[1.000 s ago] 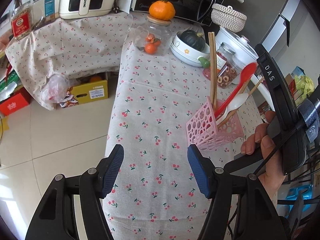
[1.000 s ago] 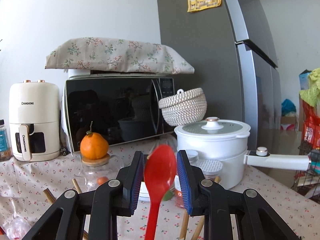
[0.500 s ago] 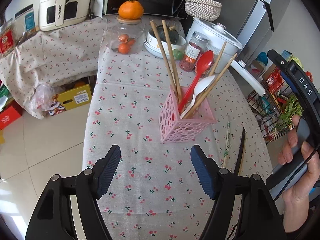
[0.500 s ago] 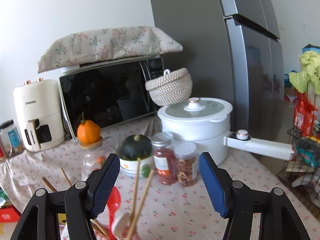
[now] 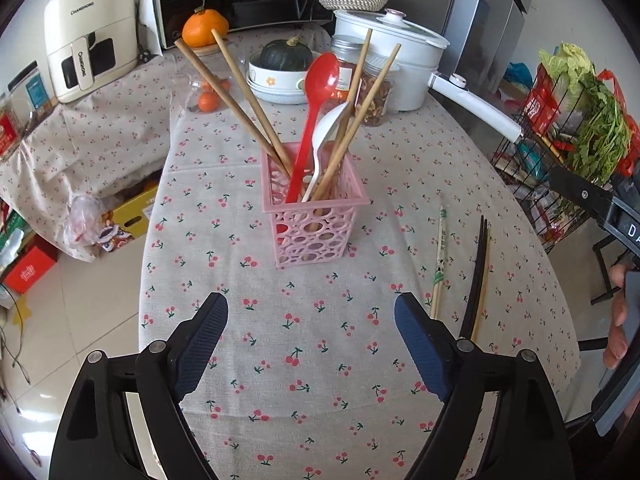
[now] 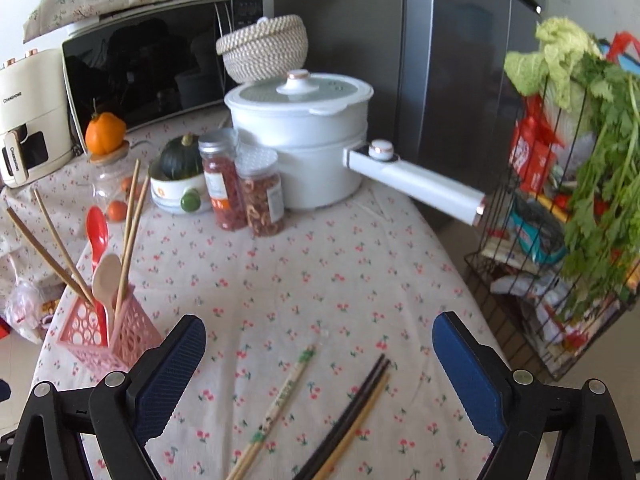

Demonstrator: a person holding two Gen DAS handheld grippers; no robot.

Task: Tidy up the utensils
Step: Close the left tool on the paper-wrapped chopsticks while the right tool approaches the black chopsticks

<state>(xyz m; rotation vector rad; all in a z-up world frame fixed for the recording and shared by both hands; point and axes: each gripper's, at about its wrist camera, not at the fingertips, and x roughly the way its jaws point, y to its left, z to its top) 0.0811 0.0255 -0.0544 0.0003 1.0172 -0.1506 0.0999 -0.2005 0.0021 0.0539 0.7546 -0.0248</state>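
Observation:
A pink perforated holder (image 5: pixel 316 220) (image 6: pixel 106 336) stands mid-table with wooden chopsticks, a red spoon (image 5: pixel 316 96) (image 6: pixel 97 236) and a white spoon (image 5: pixel 326 136) upright in it. To its right, flat on the cloth, lie a patterned chopstick pair (image 5: pixel 439 260) (image 6: pixel 280 404) and a dark pair beside a bamboo stick (image 5: pixel 478 276) (image 6: pixel 352 412). My left gripper (image 5: pixel 310 344) hovers in front of the holder, its jaws opening with nothing between them. My right gripper (image 6: pixel 320 364) hangs over the loose chopsticks, its jaws opening and holding nothing.
At the back of the cherry-print table (image 5: pixel 320 380) stand a white pot with a long handle (image 6: pixel 304 128), two spice jars (image 6: pixel 244 184), a bowl with a squash (image 5: pixel 286 68) and a glass jar. A wire rack of vegetables (image 6: pixel 560 208) borders the right edge.
The right gripper let go of the red spoon, now upright in the holder, opened wide and swung right and down over the loose chopsticks. The left gripper shifted right and widened.

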